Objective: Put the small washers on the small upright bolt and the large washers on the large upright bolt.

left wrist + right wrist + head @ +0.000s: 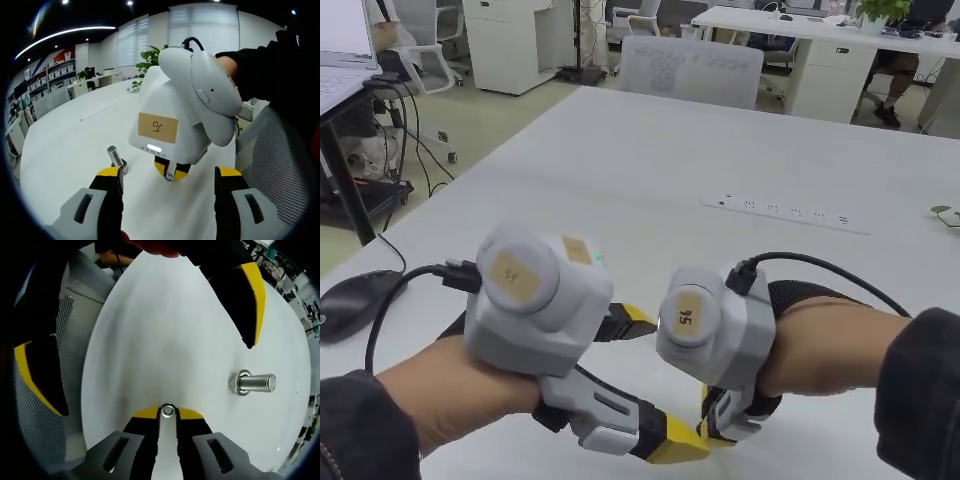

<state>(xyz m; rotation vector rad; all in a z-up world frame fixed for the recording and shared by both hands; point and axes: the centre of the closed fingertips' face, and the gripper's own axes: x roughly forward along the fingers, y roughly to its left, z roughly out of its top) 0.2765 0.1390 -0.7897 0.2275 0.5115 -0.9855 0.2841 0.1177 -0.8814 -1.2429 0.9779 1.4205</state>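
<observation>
While left gripper (pixel 170 175) hangs wide open, empty, right gripper (pixel 168 416) points down, pinching washer (pixel 168 411) near upright bolt (pixel 255 383).

Open-plan office, white desk (pixel 790 20), mesh chair (pixel 690 70), laptop (pixel 342 50), drawer cabinet (pixel 510 45), potted plant (pixel 880 10)

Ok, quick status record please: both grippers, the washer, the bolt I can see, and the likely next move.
left gripper: open, holding nothing, pointed at the right gripper
right gripper: shut on a washer, pinched at the very tips of its fingers
bolt: upright on the white table, with a ring at its foot; large or small, cannot tell
washer to bolt: apart, not yet on the bolt
next move, likely: carry the washer over the bolt's top, lower it and release
</observation>
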